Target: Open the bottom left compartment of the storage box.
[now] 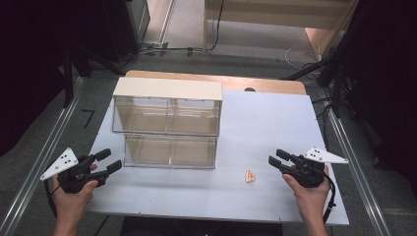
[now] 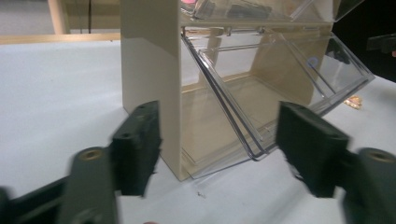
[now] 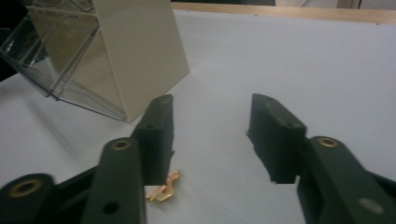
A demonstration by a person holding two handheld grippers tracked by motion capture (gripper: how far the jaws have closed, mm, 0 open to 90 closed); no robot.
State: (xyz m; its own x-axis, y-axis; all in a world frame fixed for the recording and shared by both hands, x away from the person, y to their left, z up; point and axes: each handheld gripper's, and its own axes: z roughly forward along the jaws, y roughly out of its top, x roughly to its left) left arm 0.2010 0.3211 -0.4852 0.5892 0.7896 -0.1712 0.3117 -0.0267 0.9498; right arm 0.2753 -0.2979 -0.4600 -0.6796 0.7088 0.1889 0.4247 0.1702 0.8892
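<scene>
On the white surface (image 1: 260, 128), a two-tier clear bin cabinet (image 1: 167, 123) with a cream top and cream side walls stands toward ten o'clock of the surface's middle. The lower drawer is tipped open, its clear front (image 2: 280, 93) leaning out toward the person. At about five o'clock from the cabinet, well apart from it, a small golden metal piece (image 1: 250, 176) lies flat on the surface — its exact kind is too small to tell.

The left gripper (image 1: 110, 161) is held at the surface's near left edge, at about eight o'clock of the cabinet, its jaws released and spread wide, holding nothing. In the left gripper view, the gripper (image 2: 219, 140) looks at the cabinet's near cream corner and the open drawer, which stand between its jaws farther off, untouched.

The right gripper (image 1: 276, 157) is held at three o'clock of the golden piece, just beside it, jaws released and empty. In the right gripper view, the gripper (image 3: 210, 135) has the golden piece (image 3: 163, 190) lying on the surface low beside one jaw — near it, but not between the tips.
</scene>
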